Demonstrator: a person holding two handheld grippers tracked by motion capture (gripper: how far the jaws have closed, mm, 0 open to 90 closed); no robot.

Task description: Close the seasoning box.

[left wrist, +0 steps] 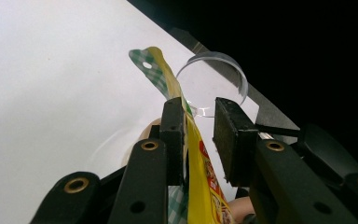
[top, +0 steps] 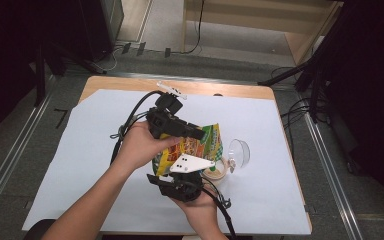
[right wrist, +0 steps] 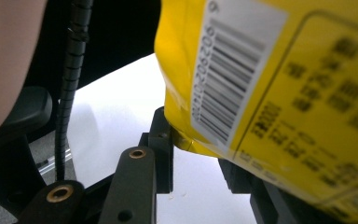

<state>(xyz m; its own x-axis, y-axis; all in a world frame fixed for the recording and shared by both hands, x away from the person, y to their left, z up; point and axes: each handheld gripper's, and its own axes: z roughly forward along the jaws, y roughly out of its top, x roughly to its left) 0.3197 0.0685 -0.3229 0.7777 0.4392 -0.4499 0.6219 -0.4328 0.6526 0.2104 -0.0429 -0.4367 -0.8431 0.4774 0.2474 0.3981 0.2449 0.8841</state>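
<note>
Yellow snack packet upright, hang-hole end up; left gripper released around it, right gripper grasping its bottom corner

Packet: yellow w/ green-white check top, black barcode on white. Surface white; fingers black.

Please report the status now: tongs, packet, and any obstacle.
Left tongs open around yellow packet. Right tongs at packet's bottom, grip unclear. Clear lid and cup beside.

White-covered wooden table, grey carpet floor, black curtains, floor cables, pale wood furniture.
</note>
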